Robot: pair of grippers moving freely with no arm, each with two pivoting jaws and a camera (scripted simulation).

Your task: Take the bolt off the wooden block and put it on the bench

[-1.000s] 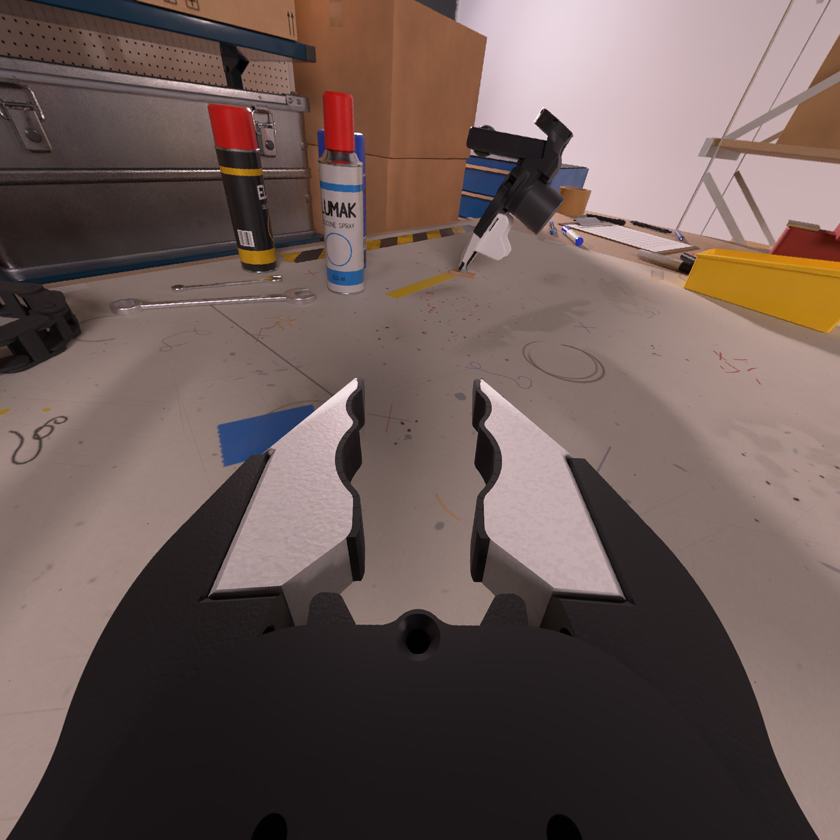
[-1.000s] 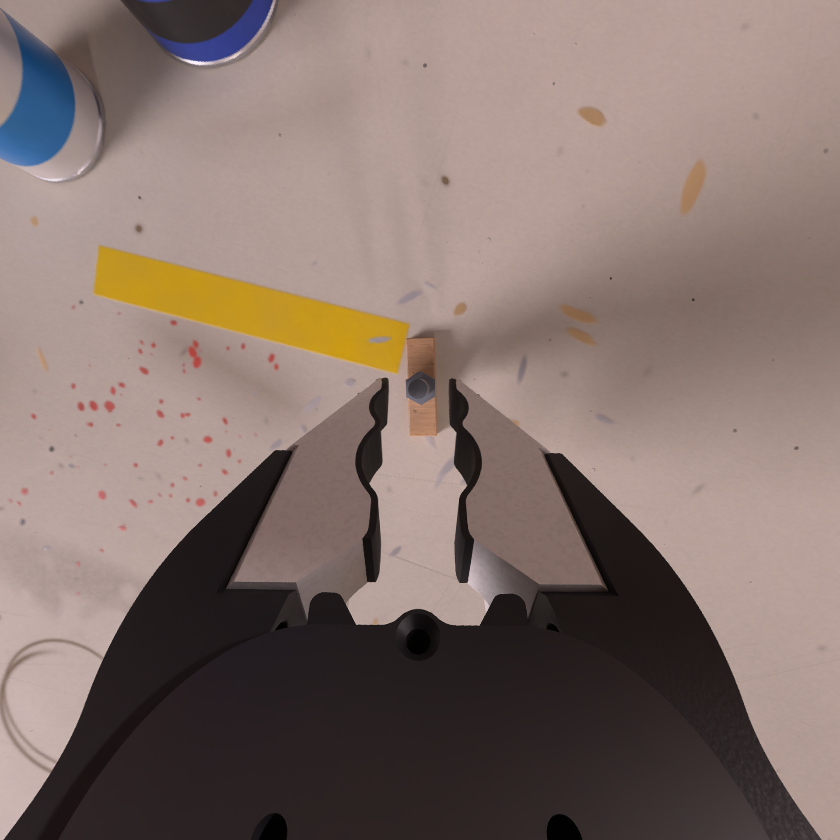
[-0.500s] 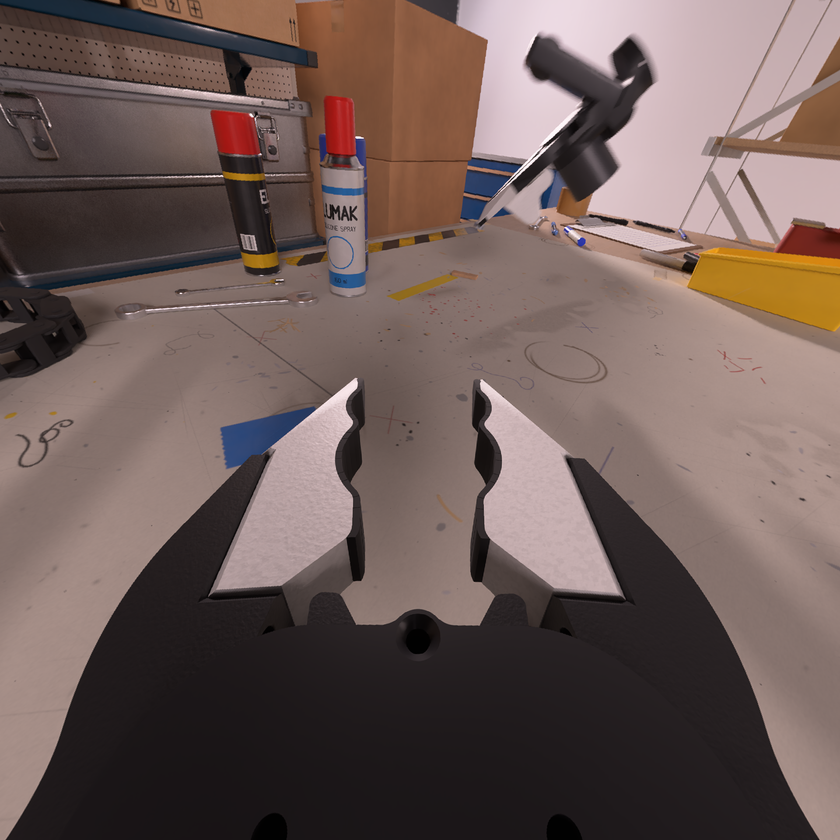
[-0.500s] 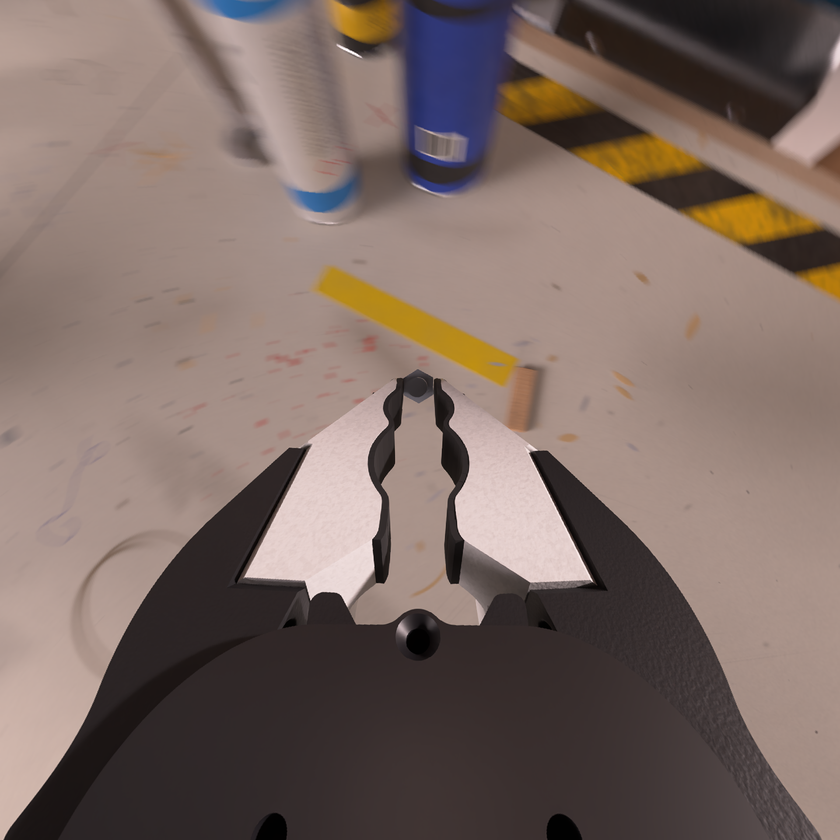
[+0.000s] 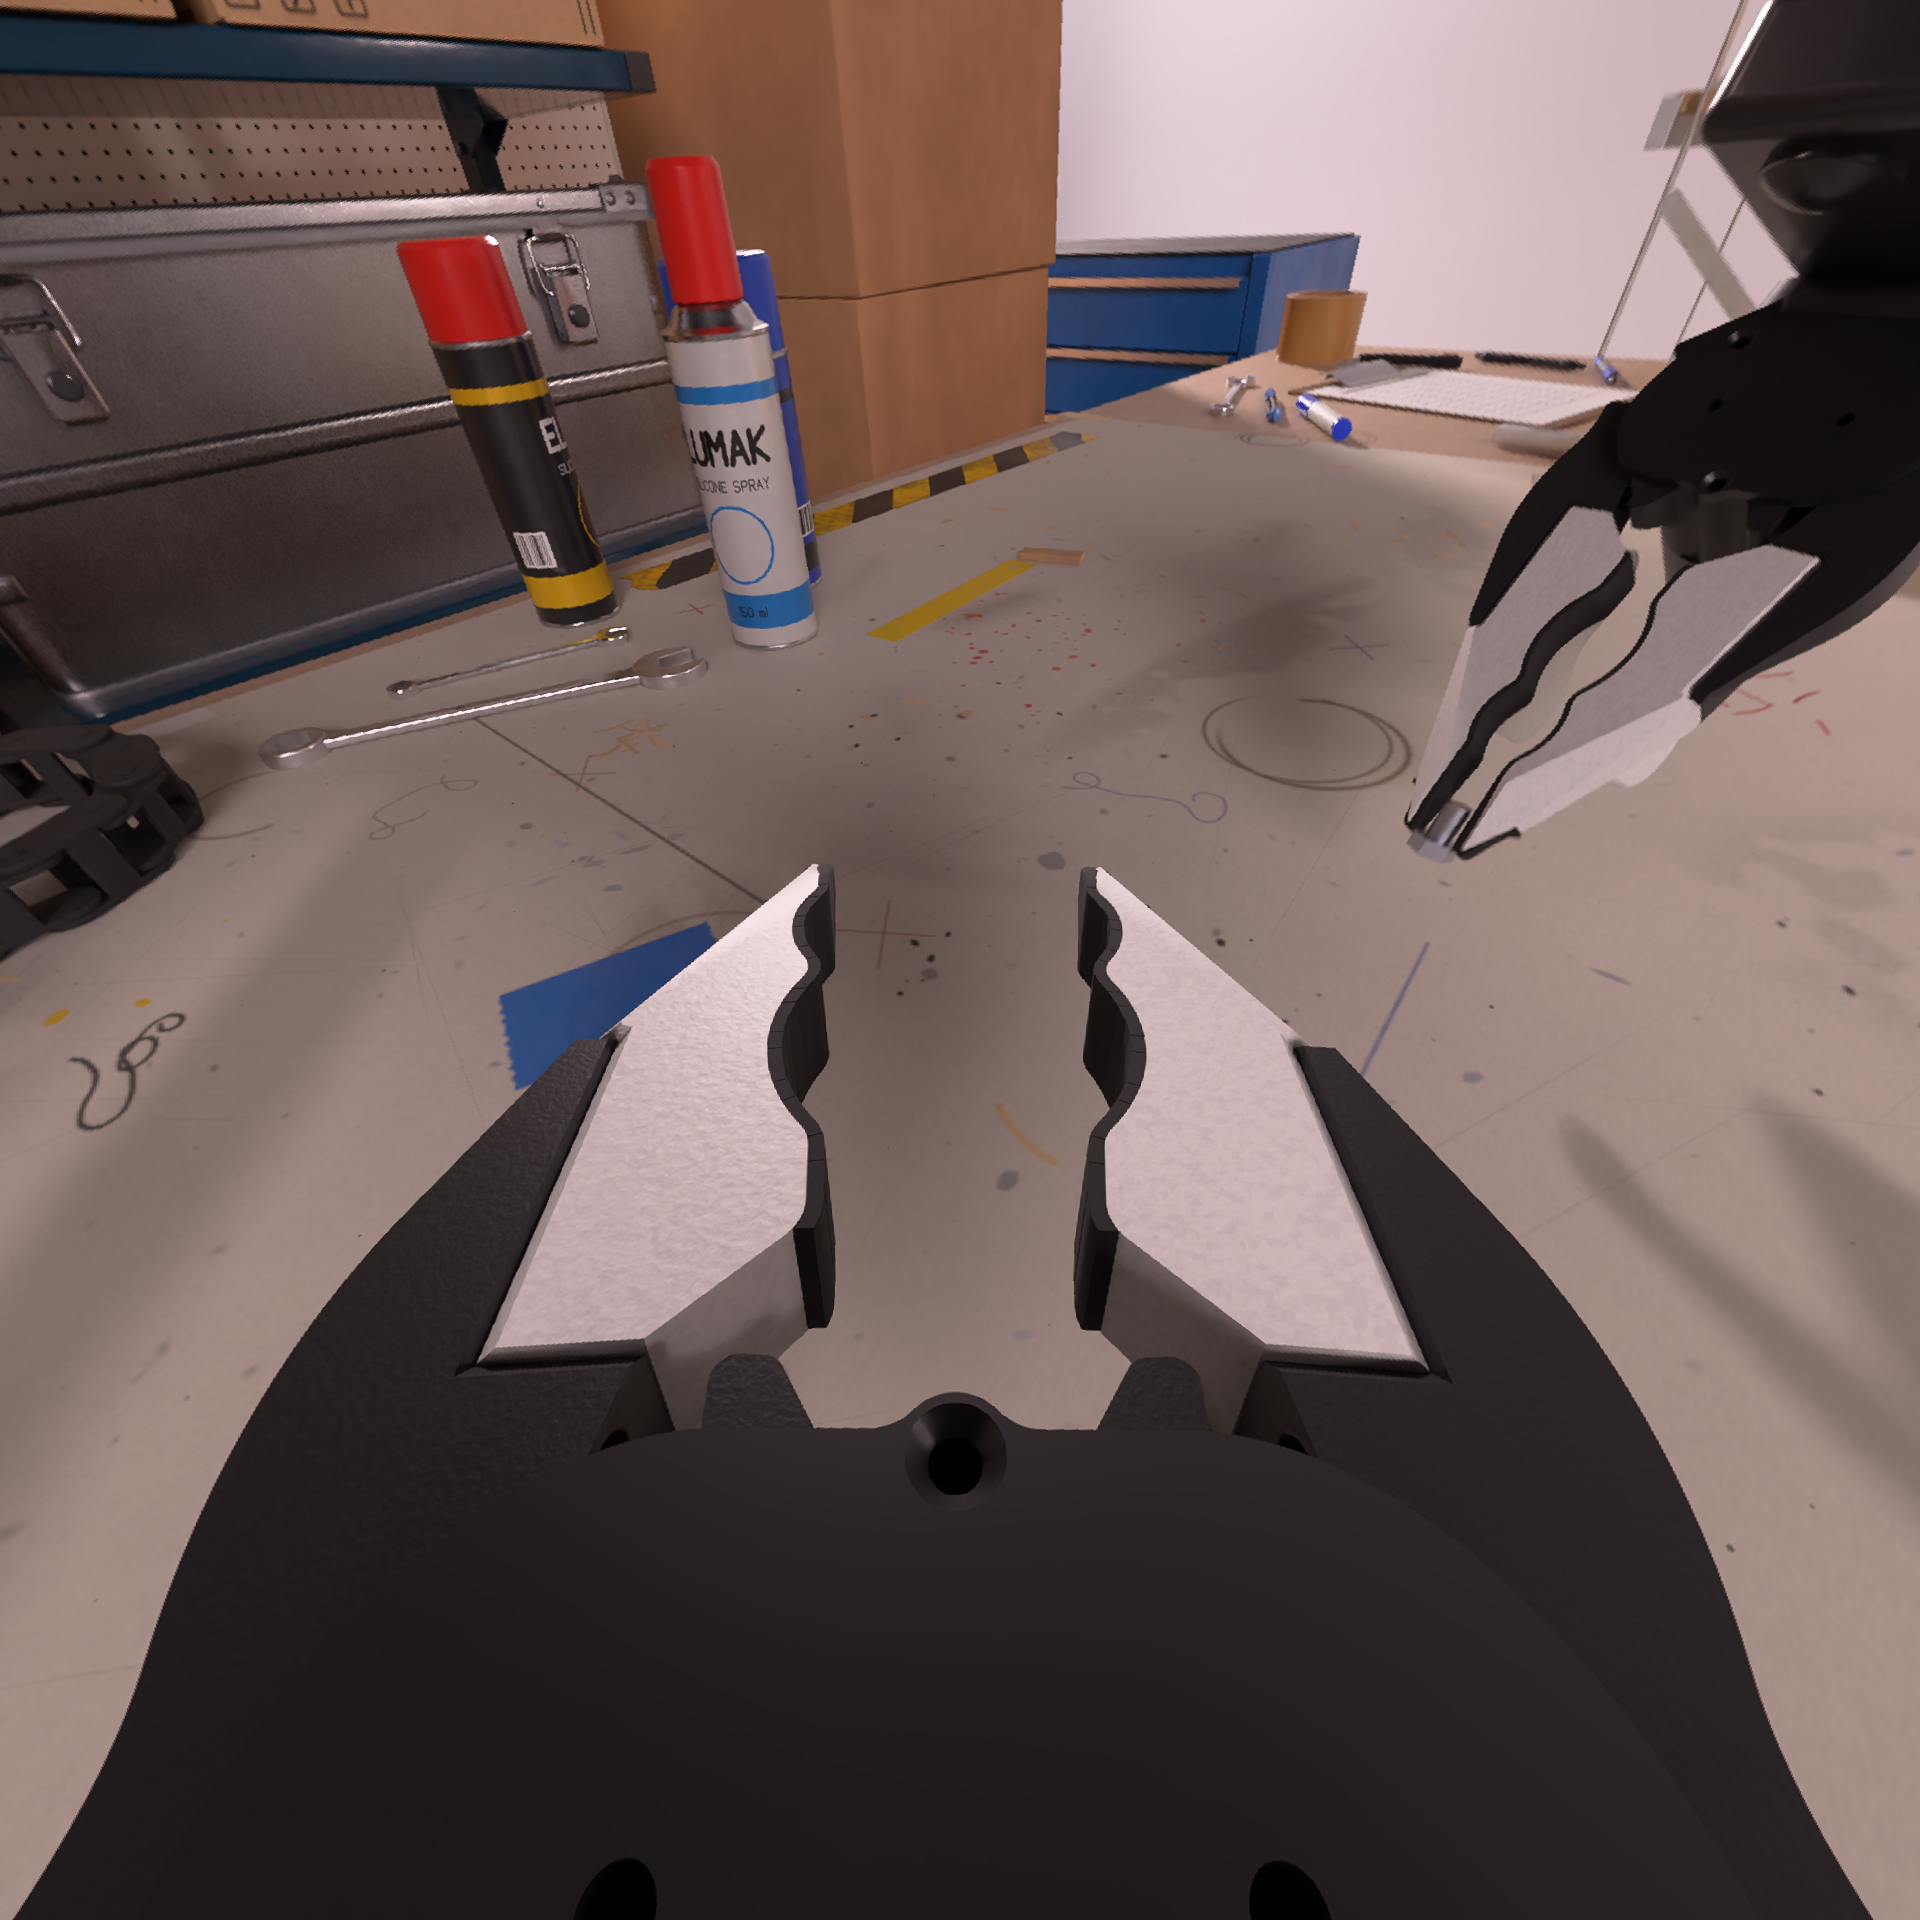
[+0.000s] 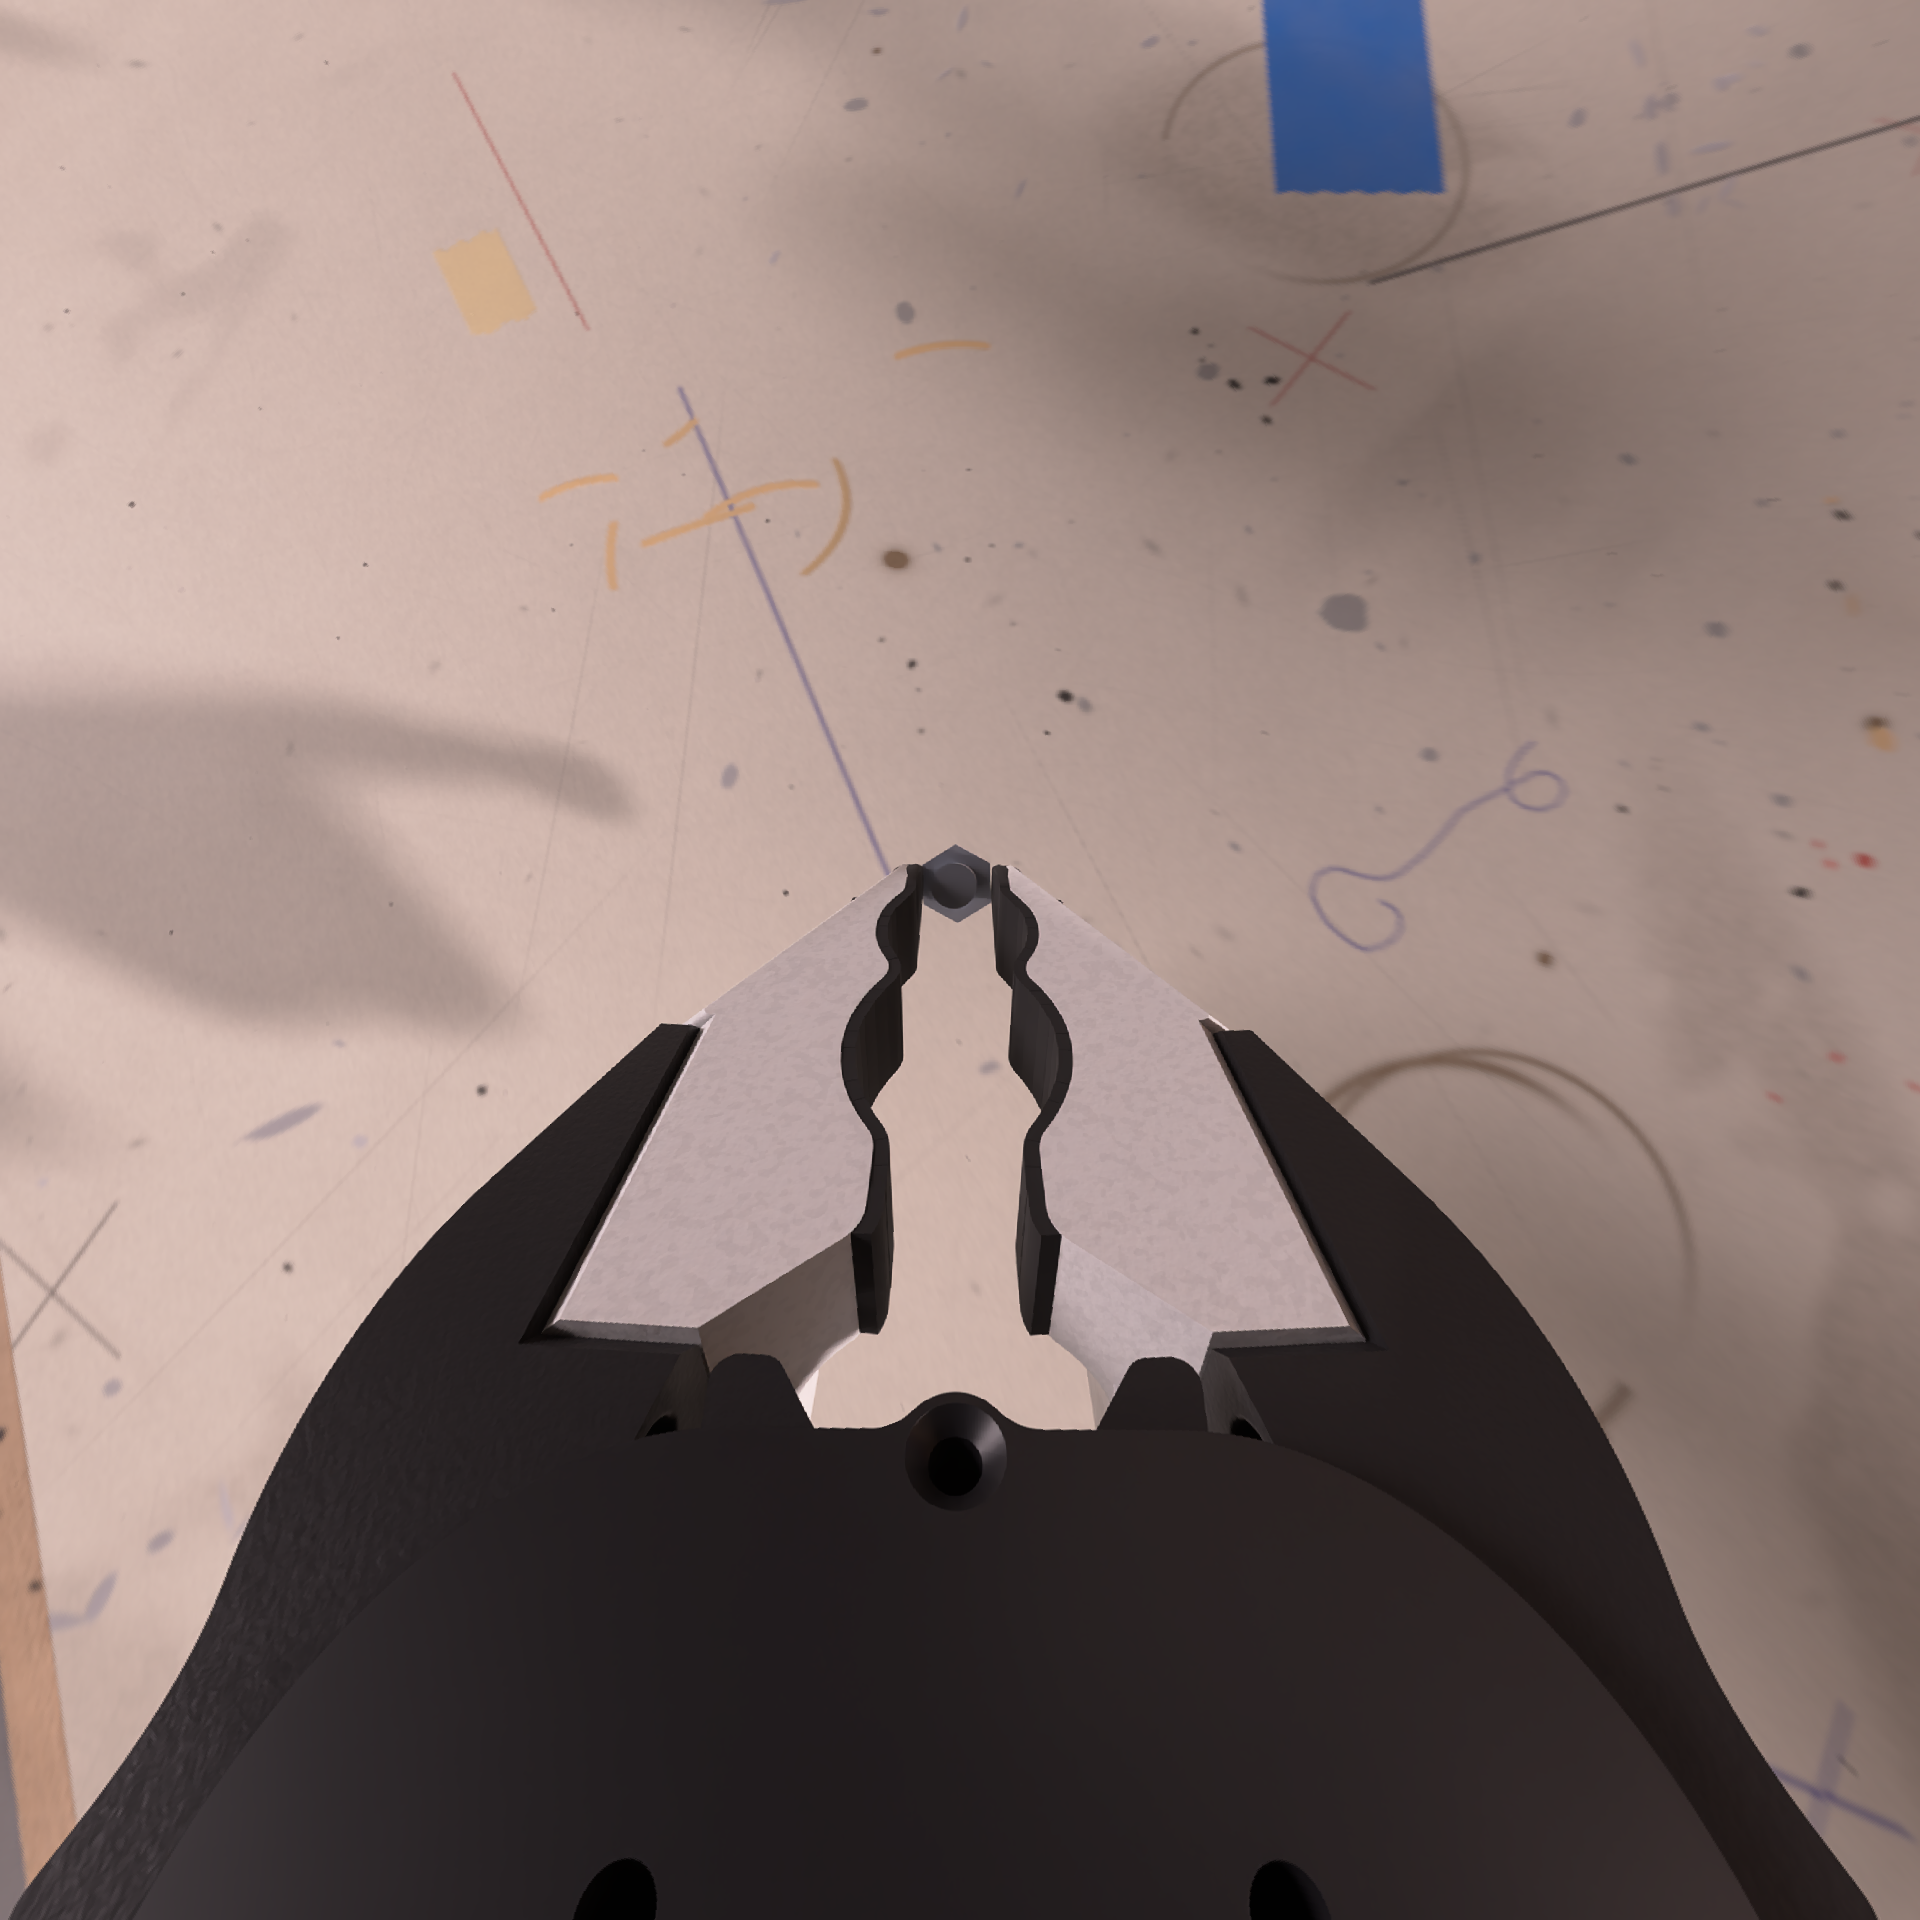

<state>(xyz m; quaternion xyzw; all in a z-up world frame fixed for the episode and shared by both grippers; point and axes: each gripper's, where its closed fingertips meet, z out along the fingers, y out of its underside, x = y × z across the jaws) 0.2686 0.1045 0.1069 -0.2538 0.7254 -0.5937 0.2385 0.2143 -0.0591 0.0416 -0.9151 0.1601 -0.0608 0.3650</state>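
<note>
My right gripper is shut on the small grey hex-headed bolt, held at the fingertips above the bench and pointing down at it. In the left wrist view the right gripper hangs at the right with the bolt in its tips, close above the bench surface. The small wooden block lies far back beside a yellow tape strip, with nothing on it. My left gripper is open and empty, low over the bench near the front.
Two red-capped spray cans stand at the back left before a metal case. Two wrenches lie in front of them. A blue tape patch lies by the left gripper. A black cable chain sits at far left.
The right gripper closed on the bolt, lifted it off the wooden block, and carried it toward the front right of the bench, now lower and pointing down. The left gripper stayed open and drifted slightly.
</note>
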